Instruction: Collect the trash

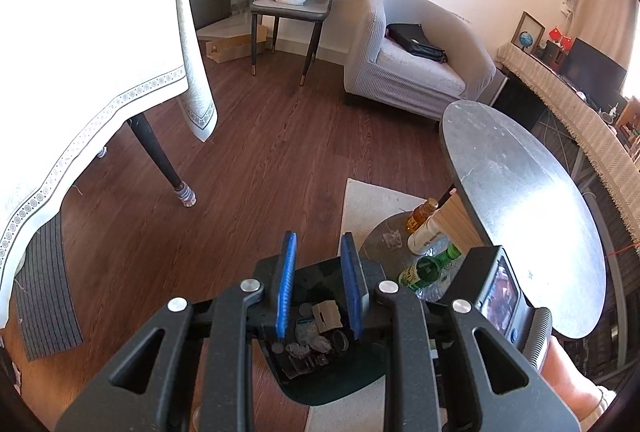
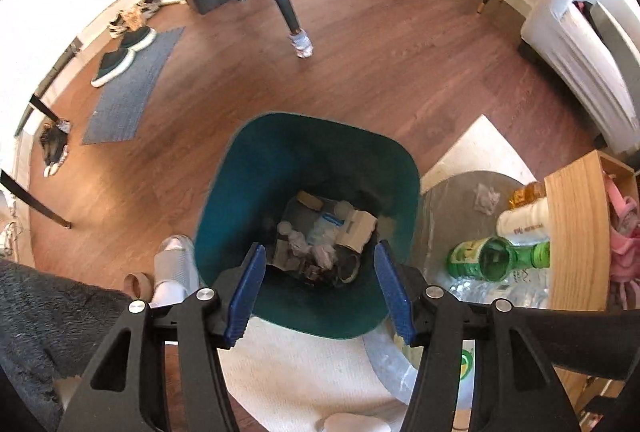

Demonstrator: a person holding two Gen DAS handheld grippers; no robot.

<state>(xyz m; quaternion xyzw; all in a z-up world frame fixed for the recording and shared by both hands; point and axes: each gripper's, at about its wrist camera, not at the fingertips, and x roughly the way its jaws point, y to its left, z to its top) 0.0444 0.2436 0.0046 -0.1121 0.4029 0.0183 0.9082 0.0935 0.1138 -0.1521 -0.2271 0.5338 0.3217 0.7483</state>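
A teal trash bin (image 2: pixel 280 151) stands on the floor, holding crumpled paper, a small cardboard box (image 2: pixel 358 228) and caps. My right gripper (image 2: pixel 320 268) is open and empty right above the bin's mouth. My left gripper (image 1: pixel 319 272) is open and empty, also above the bin (image 1: pixel 320 380). On the low grey shelf beside the bin lie a green bottle (image 2: pixel 496 258), a white bottle (image 2: pixel 524 222), an amber bottle (image 2: pixel 524 193), a crumpled tissue (image 2: pixel 486 197) and clear plastic bottles (image 2: pixel 500 292). The same bottles show in the left wrist view (image 1: pixel 424 268).
A round grey table top (image 1: pixel 528 203) rises right of the bin. A white-clothed table with dark legs (image 1: pixel 160 151) stands to the left. A grey armchair (image 1: pixel 412 59), a chair with a plant (image 1: pixel 296 3) and a wooden box (image 2: pixel 576 232) are around. Slippers lie on a mat (image 2: pixel 128 87).
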